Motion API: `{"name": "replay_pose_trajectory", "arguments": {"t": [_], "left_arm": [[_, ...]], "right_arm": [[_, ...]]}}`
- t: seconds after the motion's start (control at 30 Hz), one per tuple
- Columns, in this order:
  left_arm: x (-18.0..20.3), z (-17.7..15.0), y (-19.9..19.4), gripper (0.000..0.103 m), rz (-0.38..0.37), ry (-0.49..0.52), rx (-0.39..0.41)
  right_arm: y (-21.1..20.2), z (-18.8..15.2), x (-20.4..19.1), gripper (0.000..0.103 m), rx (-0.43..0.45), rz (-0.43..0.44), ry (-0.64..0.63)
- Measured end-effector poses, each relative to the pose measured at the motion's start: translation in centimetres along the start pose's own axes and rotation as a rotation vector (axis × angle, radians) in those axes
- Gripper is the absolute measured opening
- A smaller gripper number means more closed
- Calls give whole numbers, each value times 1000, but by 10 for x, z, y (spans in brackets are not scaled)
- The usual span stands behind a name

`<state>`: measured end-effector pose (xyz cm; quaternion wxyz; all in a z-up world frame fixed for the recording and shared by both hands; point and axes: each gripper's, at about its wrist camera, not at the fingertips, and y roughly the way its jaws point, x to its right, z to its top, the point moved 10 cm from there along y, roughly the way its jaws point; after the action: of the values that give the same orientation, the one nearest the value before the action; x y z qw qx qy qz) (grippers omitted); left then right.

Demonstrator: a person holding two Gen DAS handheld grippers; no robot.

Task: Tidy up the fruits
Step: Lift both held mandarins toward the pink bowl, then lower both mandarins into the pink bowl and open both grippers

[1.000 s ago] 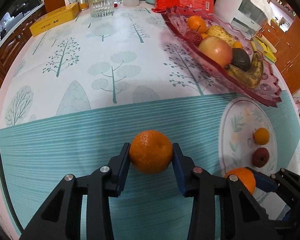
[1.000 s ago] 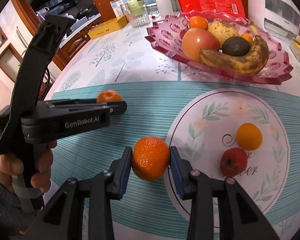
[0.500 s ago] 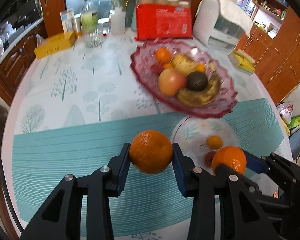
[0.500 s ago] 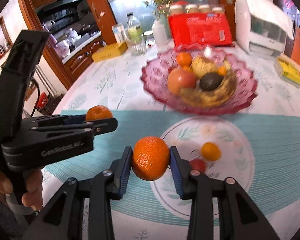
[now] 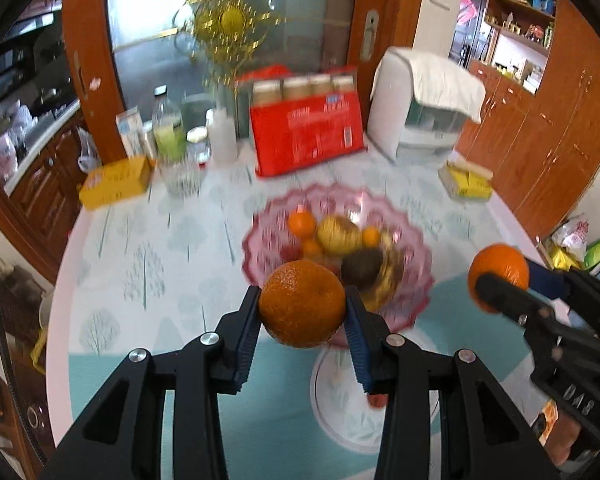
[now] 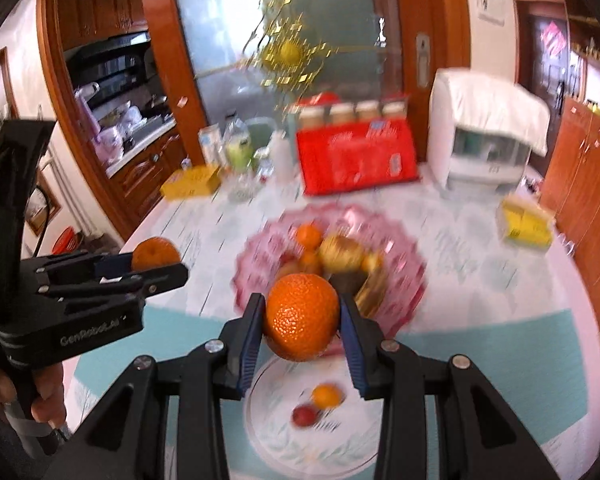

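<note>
Each gripper had its own orange. The first orange (image 5: 302,304) sat squeezed between the blue pads of the left gripper (image 5: 303,320), up off the table. The second orange (image 6: 302,317) was pinched the same way in the right gripper (image 6: 303,328). Pink fruit bowl (image 6: 414,270) was at 12 o'clock, white plate (image 6: 268,436) underneath at 6.

I have raised both oranges, my left tool (image 5: 302,309) and right tool (image 6: 301,317) climbing from just above the table (image 5: 148,264) to well above it.
</note>
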<state>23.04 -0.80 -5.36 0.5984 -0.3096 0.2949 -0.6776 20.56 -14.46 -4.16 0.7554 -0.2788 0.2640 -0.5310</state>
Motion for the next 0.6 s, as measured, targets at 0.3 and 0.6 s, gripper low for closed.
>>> {"name": "replay_pose_trajectory", "arguments": {"t": [0.3, 0.6], "left_arm": [[4, 64, 29, 39, 15, 5, 33], [1, 24, 132, 39, -22, -1, -162]], "right_arm": [[31, 69, 54, 38, 39, -11, 131], [119, 45, 57, 38, -98, -4, 184]]}}
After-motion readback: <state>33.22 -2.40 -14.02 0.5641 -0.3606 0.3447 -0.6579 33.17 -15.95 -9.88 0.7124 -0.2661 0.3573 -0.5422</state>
